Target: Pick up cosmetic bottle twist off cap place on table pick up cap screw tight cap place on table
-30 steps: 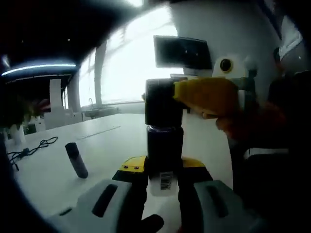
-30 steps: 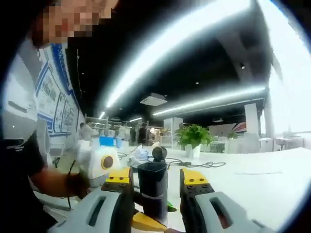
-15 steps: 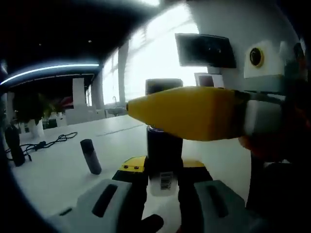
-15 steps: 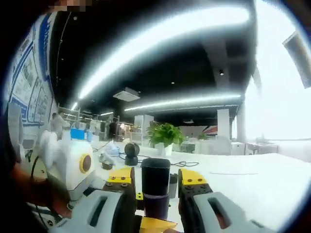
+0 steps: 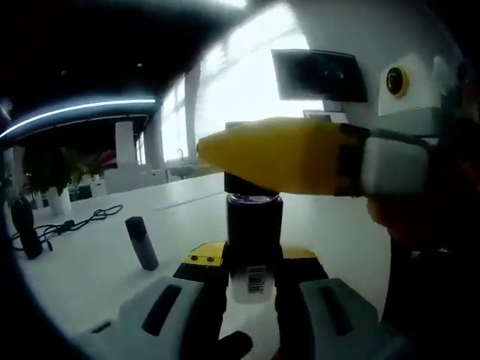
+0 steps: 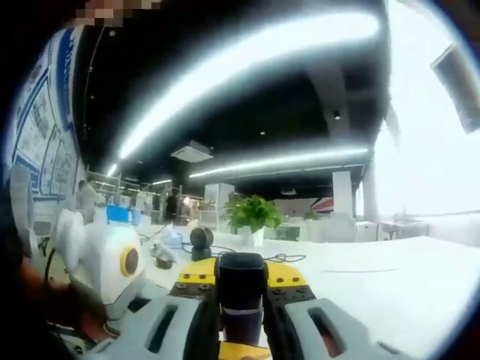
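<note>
Blown-out window glare, dim surroundings

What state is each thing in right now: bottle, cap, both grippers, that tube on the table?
cosmetic bottle: upright, clamped in left gripper.
cap: on the bottle, pinched by right gripper.
left gripper: shut on bottle.
right gripper: shut on cap.
dark tube: standing on white table, untouched.

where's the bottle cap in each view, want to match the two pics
Left gripper view: the black cap is at centre, atop the bottle, mostly behind the yellow right claw.
Right gripper view: the cap is at bottom centre, between the right claw's jaws.
Shared landmark: the white table.
</note>
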